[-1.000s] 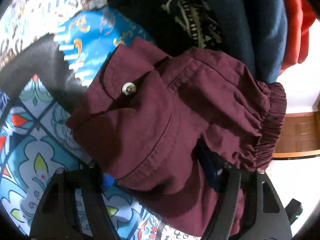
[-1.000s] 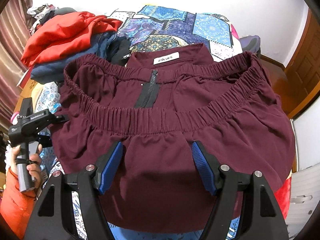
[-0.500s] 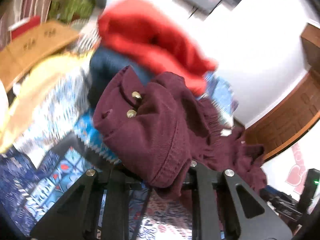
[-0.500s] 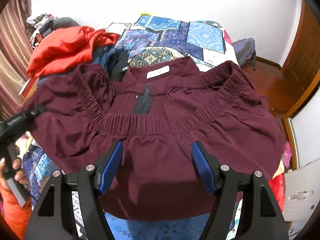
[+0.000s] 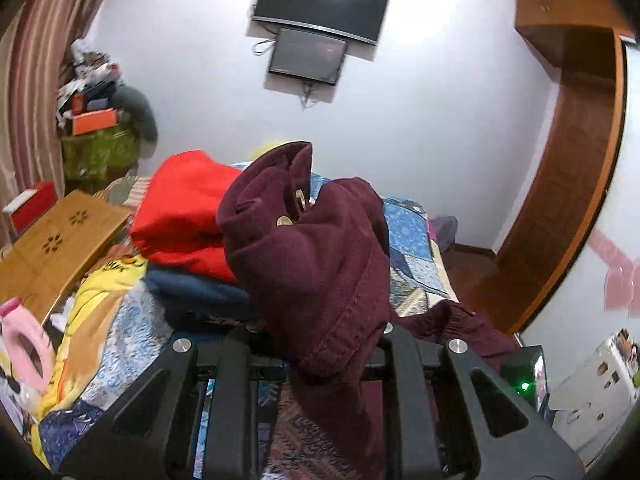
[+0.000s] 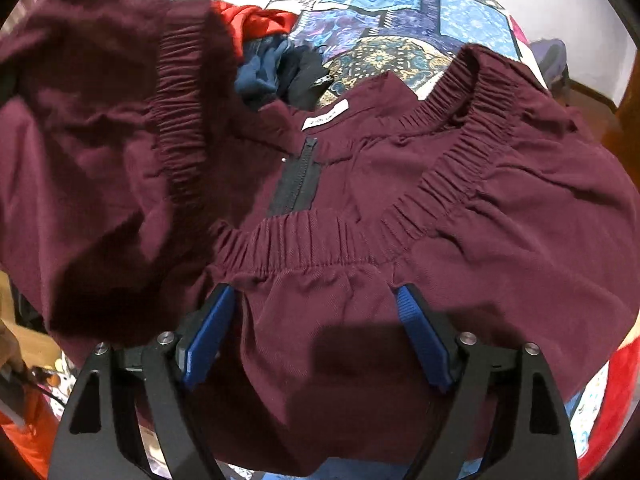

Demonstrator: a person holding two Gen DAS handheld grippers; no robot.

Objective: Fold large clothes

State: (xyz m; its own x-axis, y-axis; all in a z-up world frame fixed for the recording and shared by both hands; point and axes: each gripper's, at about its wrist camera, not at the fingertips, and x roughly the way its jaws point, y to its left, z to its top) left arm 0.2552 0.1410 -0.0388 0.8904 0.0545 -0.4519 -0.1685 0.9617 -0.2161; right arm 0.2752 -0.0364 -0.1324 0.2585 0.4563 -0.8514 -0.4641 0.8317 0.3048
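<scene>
A large maroon jacket [image 6: 500, 240] with elastic hems, a black zipper [image 6: 298, 176] and a white label lies spread on the bed in the right wrist view. My left gripper [image 5: 320, 344] is shut on a bunched maroon cuff [image 5: 312, 256] with brass buttons and holds it high above the bed; the cloth hides its fingertips. In the right wrist view that lifted side [image 6: 100, 160] hangs at the left. My right gripper [image 6: 314, 296] hovers over the near hem, its jaws opening, the blue pads [image 6: 208, 340] wide apart with cloth lying between them and no pad pressing on it.
A red garment [image 5: 184, 216] and a navy one [image 5: 200, 292] are piled at the back left of the patchwork bedspread [image 6: 400, 24]. A wooden lap table [image 5: 52, 248] and a yellow blanket [image 5: 100, 288] lie left. A wall screen [image 5: 320, 0] and a wooden door frame [image 5: 580, 200] stand behind.
My left gripper closed on the cuff and rose high, rolling, so the view now takes in the room. The jacket's left side lifted with it. My right gripper's jaws spread wider.
</scene>
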